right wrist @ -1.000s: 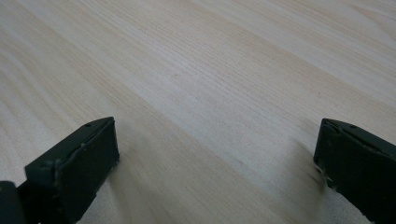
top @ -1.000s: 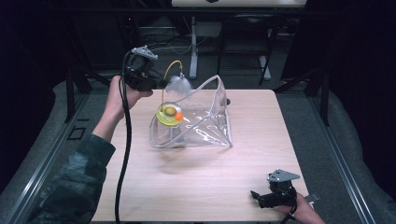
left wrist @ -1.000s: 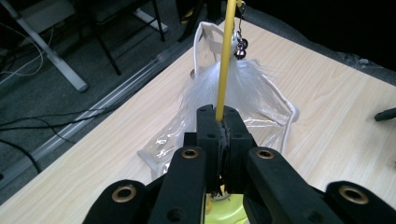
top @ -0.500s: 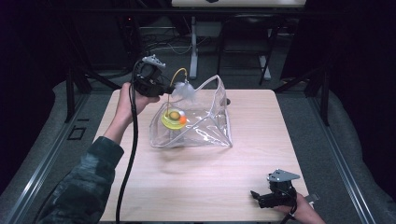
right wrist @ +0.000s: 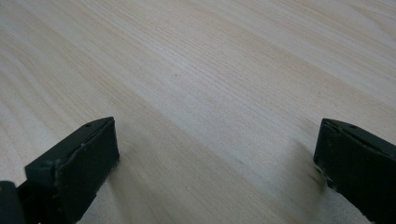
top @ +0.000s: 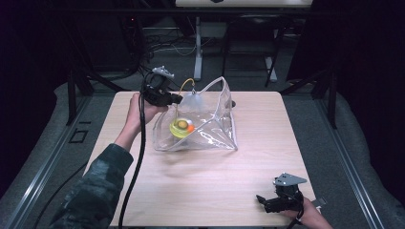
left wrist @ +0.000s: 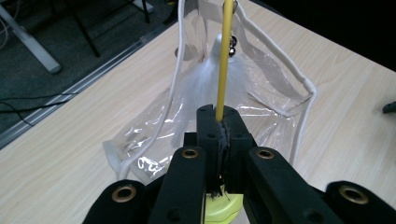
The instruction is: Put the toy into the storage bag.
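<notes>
A clear plastic bag [top: 210, 129] with white cord edging lies on the far middle of the wooden table [top: 205, 191]. Inside it sits a yellow-green dish [top: 179, 128] with a small orange ball [top: 190, 128]. My left gripper [top: 176, 98] hovers at the bag's far left corner, shut on a thin yellow cord [left wrist: 224, 60]. That cord runs up to a small metal ring where the bag's film [left wrist: 261, 93] is gathered into a peak. The left gripper [left wrist: 220, 116] has its jaws pressed together. My right gripper [top: 261, 200] rests open near the table's front right corner, with bare wood between its fingers [right wrist: 74, 163].
A small dark object [top: 232, 102] lies on the table just behind the bag. Beyond the far edge are dark table legs, cables on the floor and a white stand [top: 198, 47]. The person's left sleeve [top: 95, 191] crosses the front left of the table.
My left gripper has moved right and nearer with the yellow cord, and the bag has shifted right with it. The right gripper has stayed where it was.
</notes>
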`<state>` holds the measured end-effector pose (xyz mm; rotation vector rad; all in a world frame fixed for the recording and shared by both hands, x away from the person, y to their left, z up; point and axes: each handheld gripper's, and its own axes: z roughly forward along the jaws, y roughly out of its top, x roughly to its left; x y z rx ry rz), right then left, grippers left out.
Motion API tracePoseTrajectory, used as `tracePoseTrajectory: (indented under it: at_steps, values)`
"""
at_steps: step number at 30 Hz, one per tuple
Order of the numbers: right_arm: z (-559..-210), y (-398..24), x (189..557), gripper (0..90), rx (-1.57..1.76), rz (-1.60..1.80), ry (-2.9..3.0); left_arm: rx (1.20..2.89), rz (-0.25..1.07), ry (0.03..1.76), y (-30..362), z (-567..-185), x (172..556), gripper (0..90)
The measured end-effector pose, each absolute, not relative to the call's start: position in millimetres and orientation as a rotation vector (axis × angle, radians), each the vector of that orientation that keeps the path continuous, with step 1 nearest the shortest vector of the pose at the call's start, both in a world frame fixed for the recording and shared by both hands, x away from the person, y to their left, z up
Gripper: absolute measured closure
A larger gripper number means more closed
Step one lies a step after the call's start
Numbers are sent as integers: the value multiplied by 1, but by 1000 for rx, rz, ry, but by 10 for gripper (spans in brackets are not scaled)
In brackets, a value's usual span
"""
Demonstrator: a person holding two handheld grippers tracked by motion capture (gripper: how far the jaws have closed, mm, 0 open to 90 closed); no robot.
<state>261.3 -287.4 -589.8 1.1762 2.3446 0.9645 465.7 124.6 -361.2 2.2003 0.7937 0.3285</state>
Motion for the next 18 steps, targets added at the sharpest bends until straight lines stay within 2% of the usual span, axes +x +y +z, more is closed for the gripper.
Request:
tracePoseTrajectory:
  at_steps: [18]
  values:
    - [-590,-287,261,0,1178,973,2345,2212,299,808,109,-389,478,884]
